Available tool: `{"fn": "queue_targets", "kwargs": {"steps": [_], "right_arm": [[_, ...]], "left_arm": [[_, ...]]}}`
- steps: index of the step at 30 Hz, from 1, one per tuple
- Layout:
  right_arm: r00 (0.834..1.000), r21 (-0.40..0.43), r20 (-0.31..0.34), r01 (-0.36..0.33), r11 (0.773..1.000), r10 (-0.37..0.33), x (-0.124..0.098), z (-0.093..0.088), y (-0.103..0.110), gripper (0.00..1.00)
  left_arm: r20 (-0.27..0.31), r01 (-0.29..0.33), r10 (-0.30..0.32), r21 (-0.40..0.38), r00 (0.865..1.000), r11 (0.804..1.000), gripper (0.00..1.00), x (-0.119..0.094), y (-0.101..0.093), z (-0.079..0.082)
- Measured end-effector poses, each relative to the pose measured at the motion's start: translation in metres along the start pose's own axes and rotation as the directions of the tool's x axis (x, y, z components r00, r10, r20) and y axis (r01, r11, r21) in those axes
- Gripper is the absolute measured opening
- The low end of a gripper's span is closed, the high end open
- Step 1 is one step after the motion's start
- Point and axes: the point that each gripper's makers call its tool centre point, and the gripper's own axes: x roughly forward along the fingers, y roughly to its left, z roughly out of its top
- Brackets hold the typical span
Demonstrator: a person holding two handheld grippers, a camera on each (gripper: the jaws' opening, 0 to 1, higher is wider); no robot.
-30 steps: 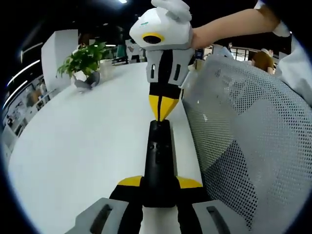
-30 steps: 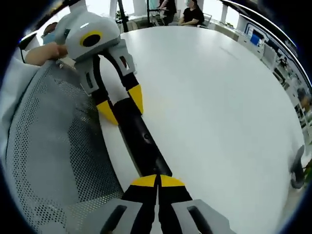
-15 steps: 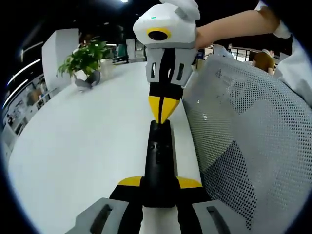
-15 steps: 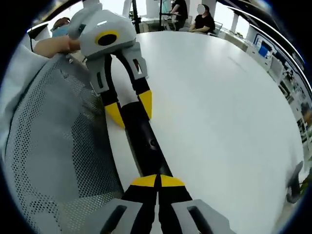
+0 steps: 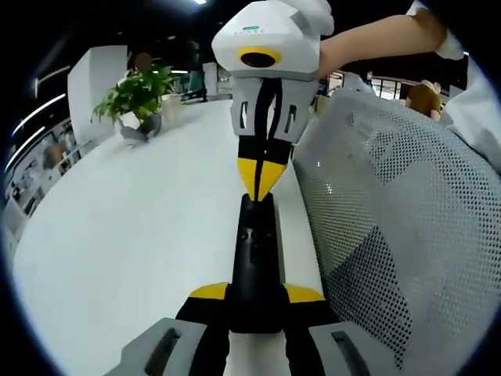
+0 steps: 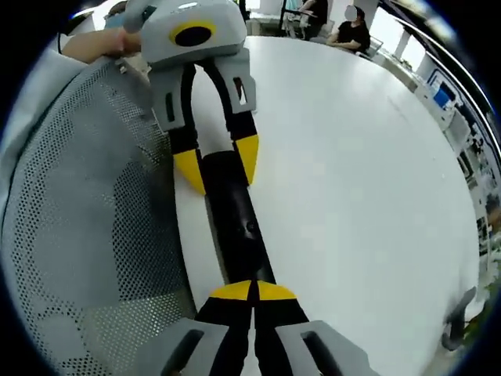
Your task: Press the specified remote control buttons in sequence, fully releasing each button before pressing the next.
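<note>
A long black remote control (image 5: 255,258) lies on the white table (image 5: 125,235), close to the table's edge. In the left gripper view it runs up the middle of the picture, from the bottom toward the centre. In the right gripper view the remote control (image 6: 235,227) also sits in the middle, leaning a little to the left at its far end. A few small buttons show on its top, but they are too small to tell apart.

The left gripper (image 5: 255,293) grasps the near end of the remote, with one yellow tip on each side of it. In the right gripper view this same gripper (image 6: 220,163) comes down from the top, and its two yellow tips hug the far end of the remote.

The right gripper (image 6: 252,291) has its yellow tips pressed together, clenched tight, right at the near end of the remote. In the left gripper view it (image 5: 259,177) points down from the top, and its joined tips touch the far end of the remote. A person's hand (image 5: 313,16) holds it from the upper right.

A grey mesh chair back (image 5: 391,227) stands just beside the table, on the right of the left gripper view. A green potted plant (image 5: 137,98) sits on the table in the upper left, well apart from the remote.
</note>
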Motion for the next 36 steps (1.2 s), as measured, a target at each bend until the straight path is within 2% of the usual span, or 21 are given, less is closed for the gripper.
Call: {"fn": "queue_targets", "kwargs": {"steps": [3, 8, 14, 20, 21, 22, 26, 31, 36], "right_arm": [[1.000, 0.032, 0.026, -0.001, 0.999, 0.001, -0.001, 0.000, 0.000, 0.00], [0.999, 0.024, 0.045, -0.001, 1.000, 0.000, -0.002, 0.000, 0.002, 0.00], [0.995, 0.023, 0.101, -0.013, 1.000, 0.010, -0.004, 0.014, 0.002, 0.00], [0.997, -0.028, 0.064, -0.030, 0.999, 0.031, 0.005, 0.011, 0.010, 0.00], [0.997, -0.078, 0.067, -0.026, 0.997, 0.031, 0.003, 0.013, 0.009, 0.00], [0.997, -0.056, 0.067, -0.024, 0.998, 0.027, 0.003, 0.013, 0.009, 0.00], [0.997, -0.090, 0.075, -0.019, 0.996, 0.025, 0.003, 0.013, 0.009, 0.00], [0.995, -0.064, 0.097, -0.010, 0.998, 0.016, 0.004, 0.013, 0.009, 0.00], [0.991, -0.040, 0.134, -0.001, 0.999, 0.006, 0.003, 0.012, 0.008, 0.00]], "left_arm": [[0.001, 0.000, 0.000, -0.001, 1.000, 1.000, 0.25, 0.000, 0.000, 0.000], [0.001, 0.002, -0.002, 0.001, 1.000, 1.000, 0.25, 0.000, 0.000, 0.000], [0.000, 0.003, -0.003, 0.003, 1.000, 1.000, 0.25, 0.001, 0.000, 0.000], [-0.014, 0.001, -0.001, 0.002, 1.000, 1.000, 0.25, 0.001, -0.002, 0.000], [-0.022, 0.000, 0.000, -0.004, 1.000, 1.000, 0.25, 0.000, -0.002, 0.000], [-0.026, 0.000, 0.000, -0.004, 1.000, 1.000, 0.25, 0.000, -0.002, 0.000], [-0.052, -0.009, 0.008, -0.015, 0.999, 1.000, 0.25, 0.000, -0.003, 0.000], [-0.079, -0.021, 0.019, -0.022, 0.997, 1.000, 0.25, -0.001, -0.003, -0.001], [-0.030, -0.011, 0.010, -0.019, 0.999, 1.000, 0.25, -0.003, -0.004, -0.002]]}}
